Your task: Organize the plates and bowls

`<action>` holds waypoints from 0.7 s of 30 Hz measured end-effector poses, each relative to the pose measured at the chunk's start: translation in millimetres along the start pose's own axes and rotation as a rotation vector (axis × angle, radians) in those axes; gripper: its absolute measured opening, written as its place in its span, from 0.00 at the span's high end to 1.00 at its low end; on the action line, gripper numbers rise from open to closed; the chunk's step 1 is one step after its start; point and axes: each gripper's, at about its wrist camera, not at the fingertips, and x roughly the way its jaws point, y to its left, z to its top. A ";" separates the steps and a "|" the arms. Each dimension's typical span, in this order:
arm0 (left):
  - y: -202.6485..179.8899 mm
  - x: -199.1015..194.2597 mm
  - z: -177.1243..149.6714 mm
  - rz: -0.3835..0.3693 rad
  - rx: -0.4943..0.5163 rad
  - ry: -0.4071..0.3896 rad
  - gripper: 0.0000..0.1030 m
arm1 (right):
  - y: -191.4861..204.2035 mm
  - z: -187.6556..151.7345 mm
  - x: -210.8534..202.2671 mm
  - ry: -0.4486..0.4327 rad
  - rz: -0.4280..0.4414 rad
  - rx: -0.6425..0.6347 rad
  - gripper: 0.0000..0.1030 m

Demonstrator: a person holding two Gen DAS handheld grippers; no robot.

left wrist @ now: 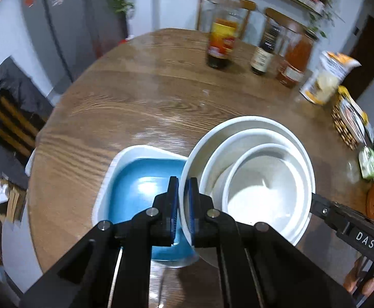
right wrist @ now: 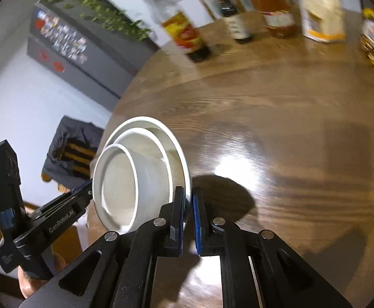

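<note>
- Nesting above the table (left wrist: 135, 82): three white bowls (left wrist: 246, 169); one blue square plate (left wrist: 140, 192) lies below.
- Left gripper (left wrist: 183, 195) and right gripper (right wrist: 188, 205) each pinch the outer bowl's rim, on opposite sides.

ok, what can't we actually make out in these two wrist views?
- Left wrist view: bottle labels are motion-blurred, unreadable.
- Left wrist view: the near part of the blue square dish is hidden behind the left tool.
- Both views: the bottom of the white bowl stack is not in view, so its clearance above the table is unclear.
- Right wrist view: the bowl rim inside the right tool is covered by its pads.
</note>
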 end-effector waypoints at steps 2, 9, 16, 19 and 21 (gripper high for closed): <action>22.5 0.9 -1.1 0.021 -0.048 0.008 0.97 | 15.3 4.0 18.1 0.030 0.010 -0.026 0.90; 78.9 28.1 -13.5 0.033 -0.192 0.110 0.96 | 52.9 2.4 75.9 0.139 -0.049 -0.130 0.90; 84.4 25.8 -11.3 0.023 -0.187 0.093 0.88 | 67.8 2.1 75.8 0.096 -0.162 -0.196 0.90; 87.4 15.8 -11.3 0.070 -0.168 0.050 0.62 | 69.2 1.4 62.0 0.036 -0.198 -0.227 0.90; 89.9 9.8 -10.0 0.085 -0.151 0.020 0.42 | 75.2 -0.7 51.1 0.006 -0.202 -0.258 0.87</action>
